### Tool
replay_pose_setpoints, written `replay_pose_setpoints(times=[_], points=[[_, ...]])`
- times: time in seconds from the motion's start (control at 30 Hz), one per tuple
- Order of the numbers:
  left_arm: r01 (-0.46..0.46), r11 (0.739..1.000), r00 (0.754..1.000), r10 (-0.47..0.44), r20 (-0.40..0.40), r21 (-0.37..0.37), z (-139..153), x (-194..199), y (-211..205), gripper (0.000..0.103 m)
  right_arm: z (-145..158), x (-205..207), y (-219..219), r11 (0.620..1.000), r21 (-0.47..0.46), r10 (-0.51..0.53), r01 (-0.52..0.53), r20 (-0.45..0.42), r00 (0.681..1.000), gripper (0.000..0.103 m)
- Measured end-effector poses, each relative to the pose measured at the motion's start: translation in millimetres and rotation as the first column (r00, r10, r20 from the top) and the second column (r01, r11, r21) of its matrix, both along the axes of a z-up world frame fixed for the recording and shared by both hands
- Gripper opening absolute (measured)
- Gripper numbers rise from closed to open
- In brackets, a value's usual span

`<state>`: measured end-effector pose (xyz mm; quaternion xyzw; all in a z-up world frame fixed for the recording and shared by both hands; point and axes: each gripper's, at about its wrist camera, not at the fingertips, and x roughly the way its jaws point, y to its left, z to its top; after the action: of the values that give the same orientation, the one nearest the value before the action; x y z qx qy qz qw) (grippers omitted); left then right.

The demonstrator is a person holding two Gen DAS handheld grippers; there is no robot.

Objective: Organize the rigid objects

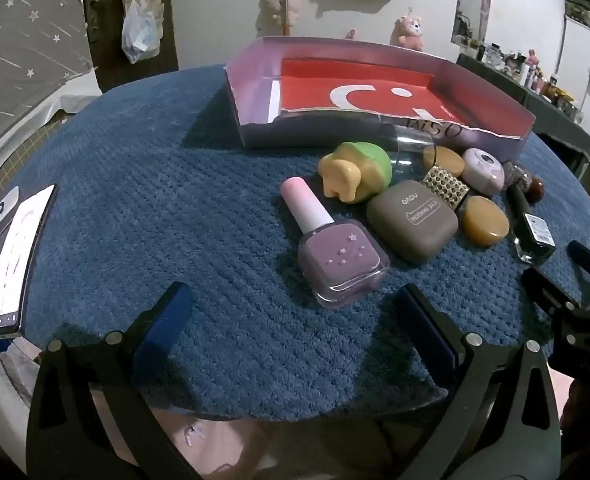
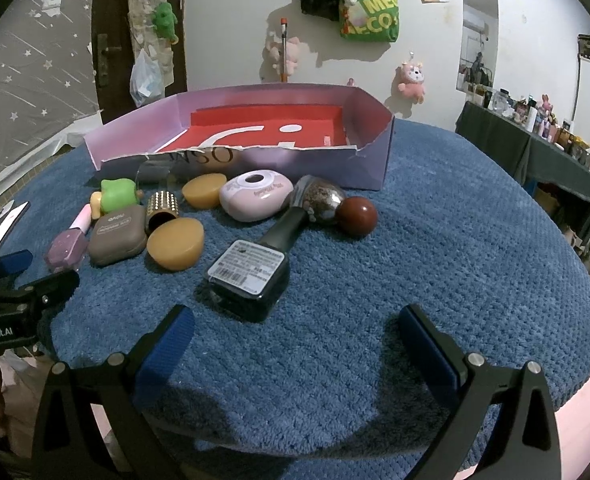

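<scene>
Left wrist view. Left gripper (image 1: 295, 312): jaws spread wide, nothing between them, above the blue mat (image 1: 135, 200). Purple polish bottle (image 1: 337, 256): lies flat just ahead of the fingers, long axis running away from the camera, pink cap pointing up-left. Grey eye-shadow case (image 1: 411, 226): flat, just right of the bottle. Green-and-yellow toy (image 1: 355, 172): behind both. Purple box (image 1: 375, 92): open top, red liner, torn front wall; printed lettering partly hidden by the items before it. Clear object against the box front: hard to make out. Phone (image 1: 15, 260): at the mat's left edge, partly cut off.

Right wrist view. Right gripper (image 2: 295, 340): jaws wide apart, holding nothing. Dark polish bottle (image 2: 255, 268): lies flat directly ahead, label up, base toward the camera, long axis running away and to the right; its cap end meets a speckled ball (image 2: 321, 198). Brown ball (image 2: 357, 216): touching that one. Pale pink case (image 2: 255, 196) and two amber pieces (image 2: 175, 244): to the left. Studded gold cylinder (image 2: 163, 208): partly hidden behind the near amber piece. Left gripper: cut off at the left edge.
</scene>
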<state>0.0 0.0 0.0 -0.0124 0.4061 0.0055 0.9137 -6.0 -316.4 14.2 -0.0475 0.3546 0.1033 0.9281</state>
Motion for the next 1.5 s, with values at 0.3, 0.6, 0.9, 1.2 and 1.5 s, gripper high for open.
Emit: replay_pose_setpoints(times=[0.3, 0.6, 0.9, 1.2, 1.5], points=[[0.014, 1.0, 1.0, -0.014, -0.004, 0.001, 1.6, 7.7, -1.6, 0.103, 2.6, -3.1, 1.7, 1.0, 0.001, 0.012, -0.012, 0.007, 1.0, 0.103], [0.01, 1.0, 1.0, -0.01, -0.002, 0.0, 5.2, 8.9, -0.8, 0.103, 2.8, -3.0, 2.2, 1.0, 0.002, 0.014, -0.014, 0.008, 1.0, 0.103], [0.011, 1.0, 1.0, -0.011, -0.001, 0.001, 3.8, 8.7, -0.6, 0.103, 2.6, -3.1, 2.1, 1.0, 0.003, 0.015, -0.015, 0.008, 1.0, 0.103], [0.015, 1.0, 1.0, -0.015, -0.003, -0.007, -1.9, 7.0, -3.9, 0.103, 3.0, -2.0, 3.0, 1.0, -0.001, 0.023, -0.023, 0.001, 1.0, 0.103], [0.021, 1.0, 1.0, -0.021, 0.005, -0.021, -4.7, 13.6, -5.4, 0.103, 3.7, 6.8, 4.1, 0.999, -0.003, 0.043, -0.044, -0.011, 0.999, 0.103]])
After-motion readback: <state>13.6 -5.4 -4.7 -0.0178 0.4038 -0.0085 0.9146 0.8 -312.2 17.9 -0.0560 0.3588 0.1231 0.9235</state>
